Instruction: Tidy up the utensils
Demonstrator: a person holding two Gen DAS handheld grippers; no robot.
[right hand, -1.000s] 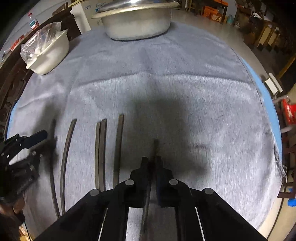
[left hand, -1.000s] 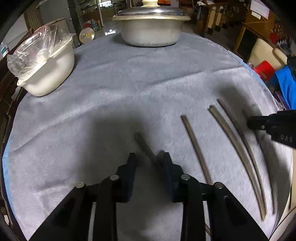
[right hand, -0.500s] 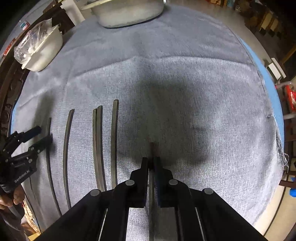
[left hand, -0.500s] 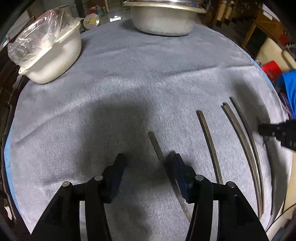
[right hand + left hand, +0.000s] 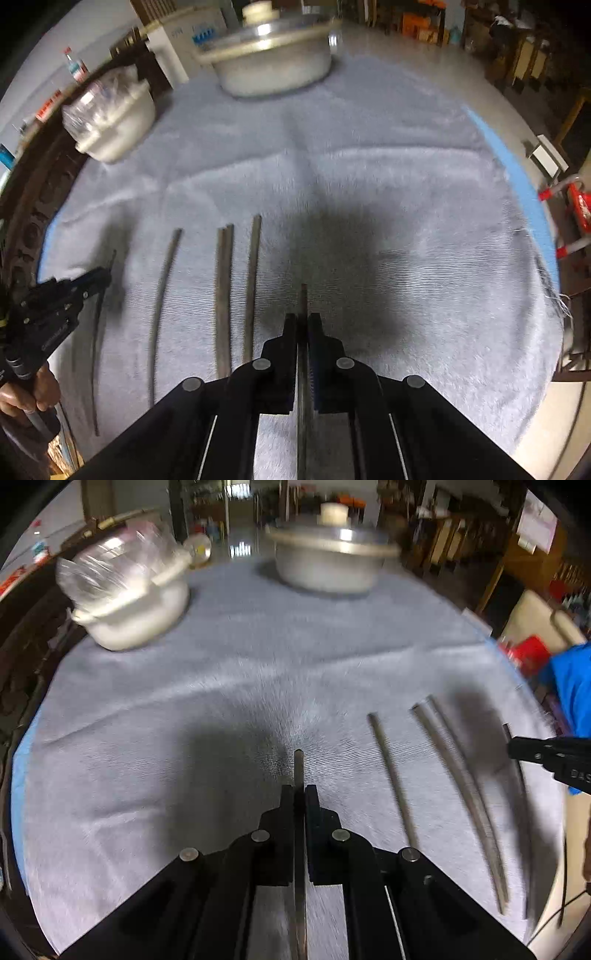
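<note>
A chopstick (image 5: 299, 775) is clamped in the left hand-held gripper (image 5: 300, 794), whose jaws have just been closing on it. Another chopstick (image 5: 303, 299) is pinched in the right hand-held gripper (image 5: 303, 321). Four loose chopsticks (image 5: 223, 295) lie on the desk (image 5: 406, 166), left of centre. Only the right view shows a hand (image 5: 26, 391), lower left.

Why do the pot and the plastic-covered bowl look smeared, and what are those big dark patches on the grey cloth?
Left wrist view: motion blur smears the pot and bowl; the dark patch on the cloth is the left tool's shadow. Right wrist view: the same blur on the pot, and the right tool's shadow lies ahead of it. Both fisheye lenses bend the straight chopsticks near the edges.
</note>
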